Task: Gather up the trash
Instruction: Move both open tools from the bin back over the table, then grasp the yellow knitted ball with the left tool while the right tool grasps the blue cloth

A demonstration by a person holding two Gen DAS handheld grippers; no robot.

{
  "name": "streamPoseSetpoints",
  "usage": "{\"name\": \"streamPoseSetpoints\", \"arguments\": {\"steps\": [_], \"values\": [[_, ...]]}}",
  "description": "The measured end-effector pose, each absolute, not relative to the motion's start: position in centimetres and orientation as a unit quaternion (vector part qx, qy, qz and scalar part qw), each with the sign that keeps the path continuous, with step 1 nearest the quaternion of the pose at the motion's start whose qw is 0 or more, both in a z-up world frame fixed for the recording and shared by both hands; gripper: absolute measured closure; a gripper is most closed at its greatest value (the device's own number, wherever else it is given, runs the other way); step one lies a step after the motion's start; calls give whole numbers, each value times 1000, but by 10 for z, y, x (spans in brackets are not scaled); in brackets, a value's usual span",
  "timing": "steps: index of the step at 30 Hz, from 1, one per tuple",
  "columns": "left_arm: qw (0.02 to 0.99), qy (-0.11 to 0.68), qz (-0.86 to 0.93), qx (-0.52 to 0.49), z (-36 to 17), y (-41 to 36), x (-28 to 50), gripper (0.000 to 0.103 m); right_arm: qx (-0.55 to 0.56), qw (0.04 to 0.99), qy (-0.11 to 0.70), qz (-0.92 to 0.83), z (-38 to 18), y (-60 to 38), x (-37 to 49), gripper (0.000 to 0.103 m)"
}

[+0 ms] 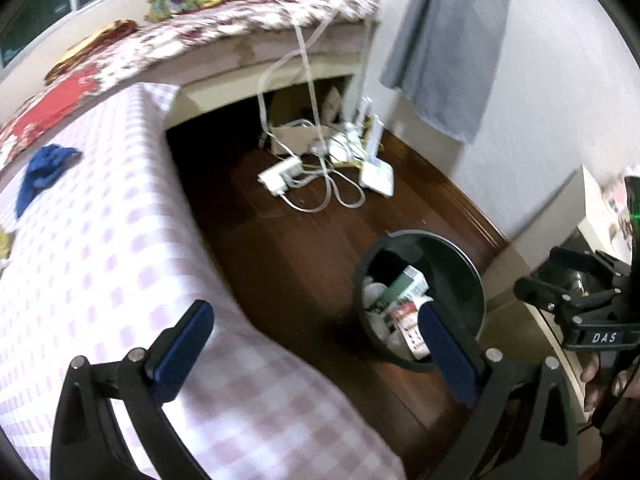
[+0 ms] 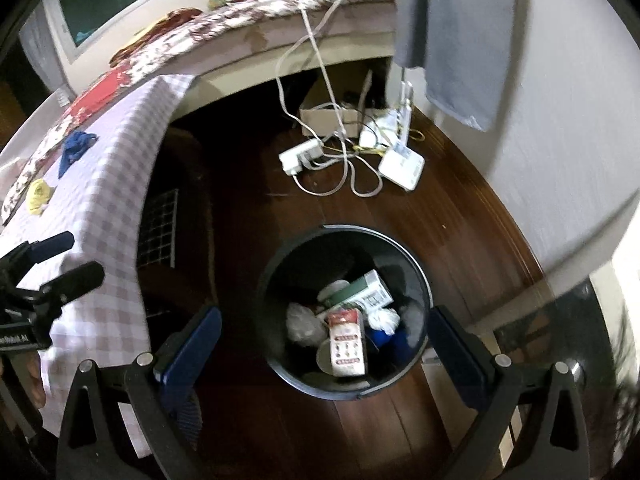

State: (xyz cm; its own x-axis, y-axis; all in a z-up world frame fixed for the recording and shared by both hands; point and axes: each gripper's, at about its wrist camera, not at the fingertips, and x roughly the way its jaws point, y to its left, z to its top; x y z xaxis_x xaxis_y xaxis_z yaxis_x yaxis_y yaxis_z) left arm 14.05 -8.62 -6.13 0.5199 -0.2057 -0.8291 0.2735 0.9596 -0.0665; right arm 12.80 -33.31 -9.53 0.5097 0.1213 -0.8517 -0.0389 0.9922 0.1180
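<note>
A black round trash bin (image 2: pixel 416 280) stands on the dark wood floor and holds cartons, a red-and-white pack (image 2: pixel 347 342) and crumpled white paper. My right gripper (image 2: pixel 326 344) is open and empty, right above the bin. The bin also shows in the left wrist view (image 1: pixel 468 280). My left gripper (image 1: pixel 316 344) is open and empty, between the checked table's edge and the bin. A crumpled blue piece (image 1: pixel 44 172) and a yellow piece (image 2: pixel 39 196) lie on the pink checked tablecloth (image 1: pixel 100 248). The right gripper also shows in the left wrist view (image 1: pixel 560 280).
A white power strip (image 2: pixel 300 156), a white router (image 2: pixel 402 168), tangled cables and a cardboard box (image 2: pixel 328 118) lie on the floor by the bed. The floral-covered bed (image 1: pixel 240 20) stands behind. A grey cloth (image 1: pixel 448 40) hangs on the wall. A wire grid (image 2: pixel 158 228) sits under the table.
</note>
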Motion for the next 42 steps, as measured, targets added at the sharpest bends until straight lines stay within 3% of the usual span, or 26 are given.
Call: {"name": "streamPoseSetpoints", "arguments": {"steps": [26, 42], "values": [[915, 400, 26, -43, -18, 100, 124, 1, -72, 888, 406, 203, 12, -129, 165, 0], [917, 360, 137, -101, -19, 240, 98, 1, -146, 868, 386, 277, 39, 15, 183, 0]]}}
